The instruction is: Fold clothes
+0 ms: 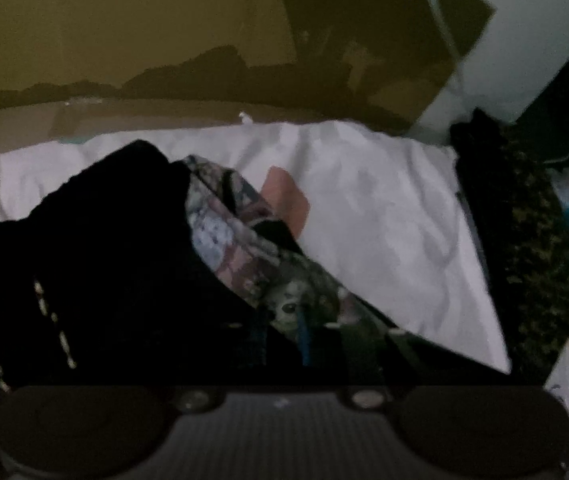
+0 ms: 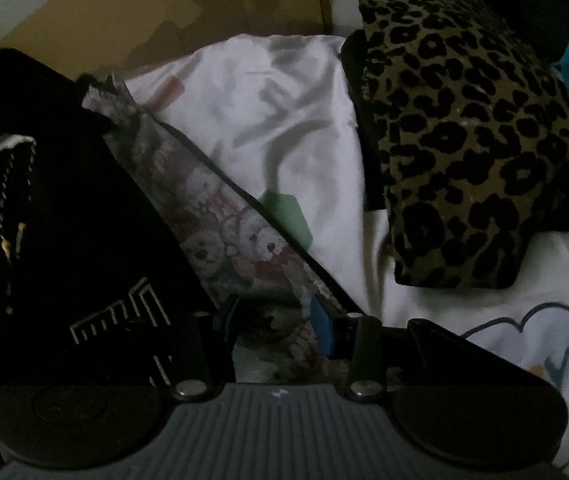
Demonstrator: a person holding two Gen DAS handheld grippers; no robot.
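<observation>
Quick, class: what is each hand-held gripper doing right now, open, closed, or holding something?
Left hand-held gripper: nearly closed at the bear-print cloth; grip cannot be told.
Right hand-held gripper: closed on the bear-print cloth.

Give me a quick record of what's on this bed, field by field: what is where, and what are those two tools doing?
Surface: white rumpled bedsheet
Main garment: black garment with pale stitched lines
Its edge: teddy-bear print fabric band
Beside it: leopard-print cushion, lying on the sheet
Right gripper: fingers astride the bear-print band; grip unclear in the dark
Left gripper: fingers nearly together over the same band; too dark to confirm hold
Lighting: dim, blurred
</observation>
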